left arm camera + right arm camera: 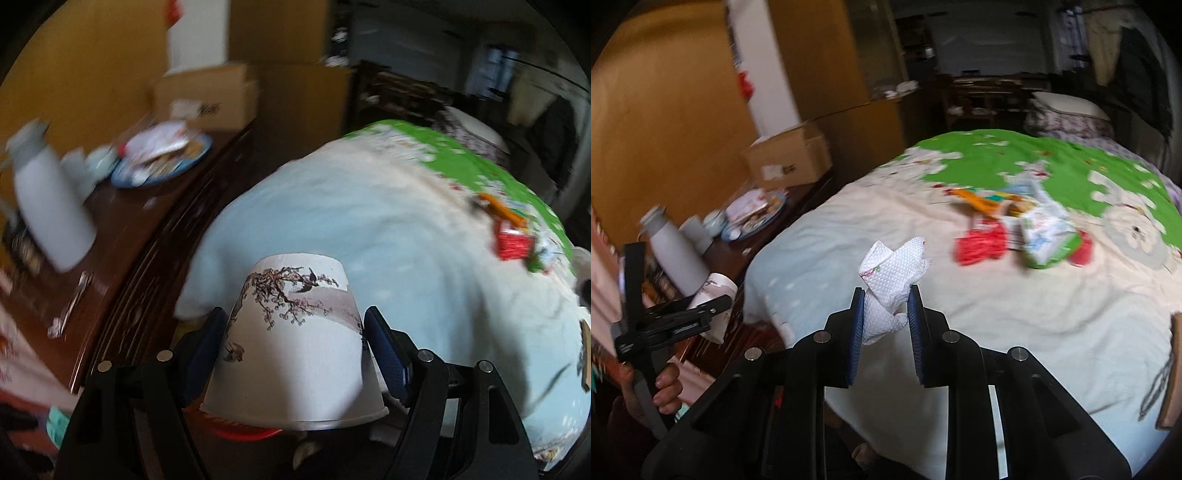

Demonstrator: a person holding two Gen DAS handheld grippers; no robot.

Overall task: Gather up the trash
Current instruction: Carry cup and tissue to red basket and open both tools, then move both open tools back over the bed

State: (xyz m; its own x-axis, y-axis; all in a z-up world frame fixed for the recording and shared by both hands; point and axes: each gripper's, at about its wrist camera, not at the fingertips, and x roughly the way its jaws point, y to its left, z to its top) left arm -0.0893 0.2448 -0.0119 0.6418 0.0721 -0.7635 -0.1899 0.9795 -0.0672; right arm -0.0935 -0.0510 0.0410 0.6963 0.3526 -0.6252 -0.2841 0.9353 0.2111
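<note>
I see a white paper cup [295,347] printed with blossom branches, upside down, clamped between pads near me. A crumpled white dimpled tissue [892,284] stands pinched upright; wrappers [1027,229] lie far right on the bedspread.

Paper cup [295,343] — smooth, matt, printed; tissue [890,284] dimpled and crumpled; bed [997,314] in soft wrinkled cloth; dark wood surface [122,236] — glossy; box [790,158] plain cardboard.
</note>
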